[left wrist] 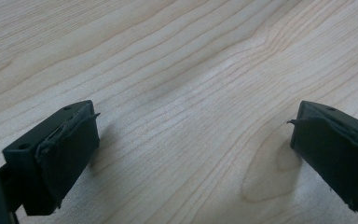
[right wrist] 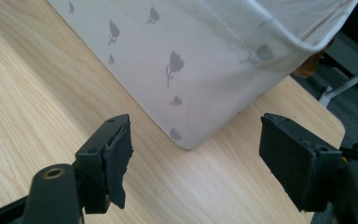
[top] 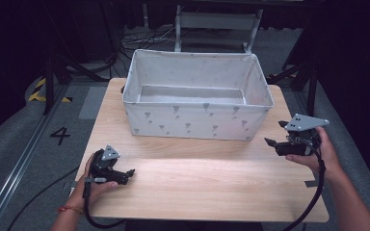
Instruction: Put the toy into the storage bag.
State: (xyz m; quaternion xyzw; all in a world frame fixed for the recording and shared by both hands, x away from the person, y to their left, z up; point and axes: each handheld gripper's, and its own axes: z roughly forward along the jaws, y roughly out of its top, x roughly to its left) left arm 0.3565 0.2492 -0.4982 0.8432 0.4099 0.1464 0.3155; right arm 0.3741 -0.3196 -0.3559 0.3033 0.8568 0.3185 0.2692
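The left gripper (left wrist: 193, 140) has its black jaws wide apart with nothing between them, low over the bare pale wooden table (left wrist: 177, 70). In the high view this gripper (top: 125, 174) sits at about 8 o'clock on the tabletop, held in the person's left hand (top: 94, 185), its cable looping off the near edge.

The right gripper (right wrist: 196, 156) also has its jaws spread and empty, pointing at the near corner of the white fabric storage box printed with small grey flowers (right wrist: 205, 60), which stands just ahead of them. In the high view the right gripper (top: 275, 134) hovers at 3 o'clock, near the box's (top: 192, 122) right end but apart from it; the open box fills the 12 o'clock side
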